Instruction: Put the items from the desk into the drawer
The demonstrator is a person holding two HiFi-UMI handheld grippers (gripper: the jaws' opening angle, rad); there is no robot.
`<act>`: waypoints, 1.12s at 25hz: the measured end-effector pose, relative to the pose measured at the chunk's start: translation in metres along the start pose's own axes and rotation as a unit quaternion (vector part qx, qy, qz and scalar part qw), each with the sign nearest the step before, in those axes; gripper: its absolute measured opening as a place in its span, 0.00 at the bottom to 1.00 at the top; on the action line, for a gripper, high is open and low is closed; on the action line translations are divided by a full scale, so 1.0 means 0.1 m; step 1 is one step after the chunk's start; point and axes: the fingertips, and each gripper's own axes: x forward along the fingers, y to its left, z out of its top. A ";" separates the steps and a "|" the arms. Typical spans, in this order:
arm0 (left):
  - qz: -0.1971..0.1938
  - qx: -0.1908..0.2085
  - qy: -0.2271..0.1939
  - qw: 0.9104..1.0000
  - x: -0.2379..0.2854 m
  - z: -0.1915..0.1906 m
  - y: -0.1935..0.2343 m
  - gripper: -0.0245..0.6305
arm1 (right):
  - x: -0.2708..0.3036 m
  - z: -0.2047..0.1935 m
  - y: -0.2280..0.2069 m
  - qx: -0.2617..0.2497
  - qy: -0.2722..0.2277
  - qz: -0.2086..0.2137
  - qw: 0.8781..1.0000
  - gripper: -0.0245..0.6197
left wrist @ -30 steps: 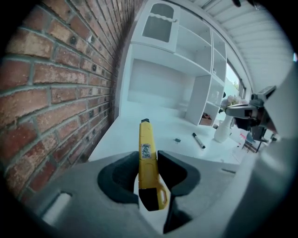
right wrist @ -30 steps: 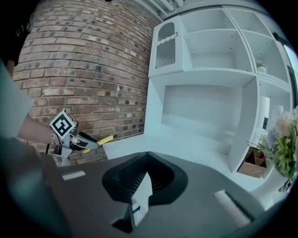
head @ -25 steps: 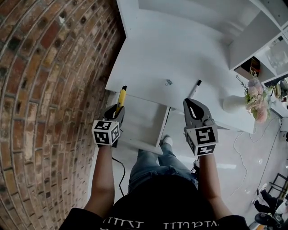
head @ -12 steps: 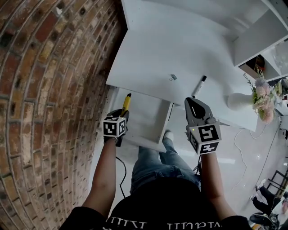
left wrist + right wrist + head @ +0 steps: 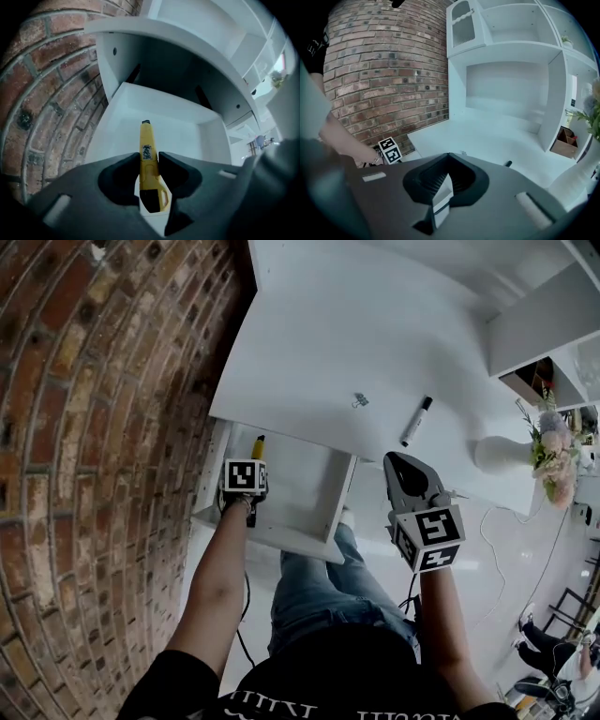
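Note:
My left gripper (image 5: 253, 460) is shut on a yellow utility knife (image 5: 257, 443) and holds it over the open white drawer (image 5: 309, 532) under the desk's front edge. In the left gripper view the yellow utility knife (image 5: 148, 159) is pinched between the jaws of the left gripper (image 5: 149, 158), its tip pointing into the drawer (image 5: 117, 126). A black marker (image 5: 416, 421) and a small binder clip (image 5: 359, 400) lie on the white desk (image 5: 319, 343). My right gripper (image 5: 397, 461) is shut on nothing, hovering off the desk's front edge below the marker. The black marker (image 5: 507, 163) also shows in the right gripper view.
A brick wall (image 5: 103, 427) runs along the left of the desk and drawer. A white vase with pink flowers (image 5: 502, 454) stands at the desk's right end. White shelving (image 5: 544, 324) rises behind it. The person's legs are below the drawer.
My left gripper has moved forward and down with the yellow knife, from beside the drawer's front to over its inside. The right gripper has stayed about where it was.

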 end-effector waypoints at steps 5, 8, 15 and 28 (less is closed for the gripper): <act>0.017 0.024 0.042 0.999 0.27 -0.06 0.06 0.23 | -0.02 -0.14 -0.04 0.006 0.021 -0.004 1.000 0.05; 0.020 0.027 0.062 0.997 0.36 -0.15 0.10 0.23 | -0.02 -0.22 -0.05 0.014 0.031 -0.006 0.999 0.05; 0.020 0.018 0.078 0.997 0.43 -0.28 0.15 0.33 | -0.04 -0.28 -0.06 0.016 0.043 -0.008 0.999 0.05; 0.007 0.000 -0.010 1.000 -0.21 0.08 -0.07 0.37 | -0.20 0.02 -0.09 0.016 -0.001 -0.009 1.000 0.05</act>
